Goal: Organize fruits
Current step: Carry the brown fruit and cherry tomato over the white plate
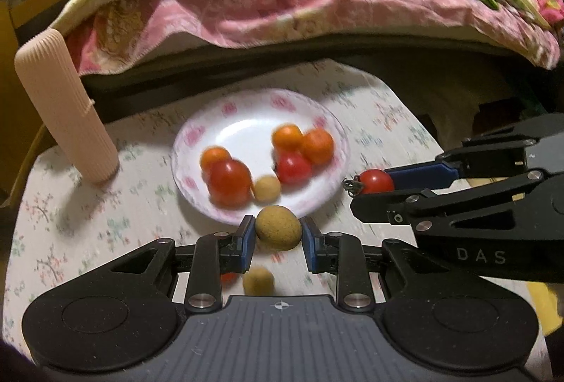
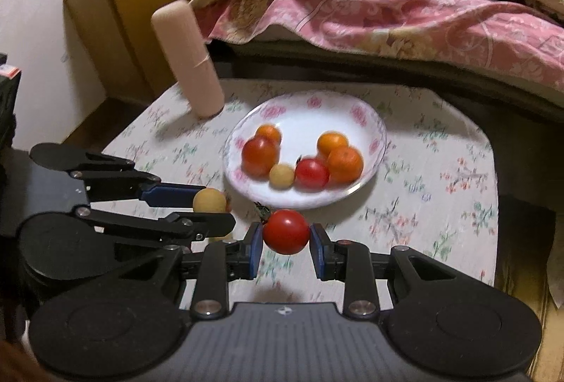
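Two hand-held grippers converge on a flowered plate (image 2: 373, 121) as fruit is gathered on a small cloth-covered table (image 2: 440, 177) beside a bed. The left gripper (image 1: 278, 228) is clamped on a tan, rough-skinned round fruit (image 1: 278, 227), held above the near rim of the plate. The right gripper (image 2: 286, 234) grips a red tomato (image 2: 286, 231) with its stem still attached, also held short of the rim.

Already on the plate: three small oranges (image 2: 344, 164), two tomatoes (image 2: 259, 157) and a small tan fruit (image 2: 281, 175), packed toward the near side. Another tan fruit (image 1: 258, 280) lies on the cloth below the left gripper, with a glimpse of something red beside it, too hidden to name.

The risks appear to lie in the crowding. Both grippers look set to approach the same near edge, and could knock each other or the fruit already there. A round fruit let go on the plate's sloping rim may roll off onto the cloth, or nudge the pile. The tomato seems soft enough to bruise or split under too tight a squeeze. A tall ribbed pink tube (image 1: 67, 107) standing left of the plate could be toppled by a wide swing.
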### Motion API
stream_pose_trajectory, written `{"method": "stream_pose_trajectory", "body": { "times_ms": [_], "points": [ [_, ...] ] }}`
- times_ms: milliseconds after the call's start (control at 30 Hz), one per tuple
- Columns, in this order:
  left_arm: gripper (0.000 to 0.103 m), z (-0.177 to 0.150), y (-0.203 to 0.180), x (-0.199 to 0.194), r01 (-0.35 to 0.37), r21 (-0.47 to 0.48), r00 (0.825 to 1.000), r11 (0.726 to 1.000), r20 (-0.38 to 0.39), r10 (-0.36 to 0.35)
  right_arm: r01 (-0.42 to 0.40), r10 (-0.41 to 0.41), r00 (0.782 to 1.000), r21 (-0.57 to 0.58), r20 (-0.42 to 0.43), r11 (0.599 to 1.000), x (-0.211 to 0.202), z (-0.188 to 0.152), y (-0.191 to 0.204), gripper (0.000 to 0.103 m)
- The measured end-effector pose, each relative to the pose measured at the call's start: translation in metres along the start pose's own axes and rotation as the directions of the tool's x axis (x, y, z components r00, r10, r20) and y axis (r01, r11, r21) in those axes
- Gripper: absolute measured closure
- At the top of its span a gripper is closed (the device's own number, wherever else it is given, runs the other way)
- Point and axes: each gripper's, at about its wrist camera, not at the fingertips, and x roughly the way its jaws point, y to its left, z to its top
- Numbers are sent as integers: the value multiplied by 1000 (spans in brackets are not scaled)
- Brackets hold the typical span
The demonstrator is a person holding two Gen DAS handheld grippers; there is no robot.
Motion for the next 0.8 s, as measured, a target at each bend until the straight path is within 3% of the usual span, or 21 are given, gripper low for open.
{"method": "stream_pose_trajectory", "body": {
  "times_ms": [467,800],
  "points": [
    [69,41,19,39,-22,-11,999,1000,37,23,37,-41,998,76,51,996,34,45,-27,72],
    [69,50,23,61,-35,-13,998,999,43,35,52,-57,997,83,60,995,52,58,-43,71]
  ]
}}
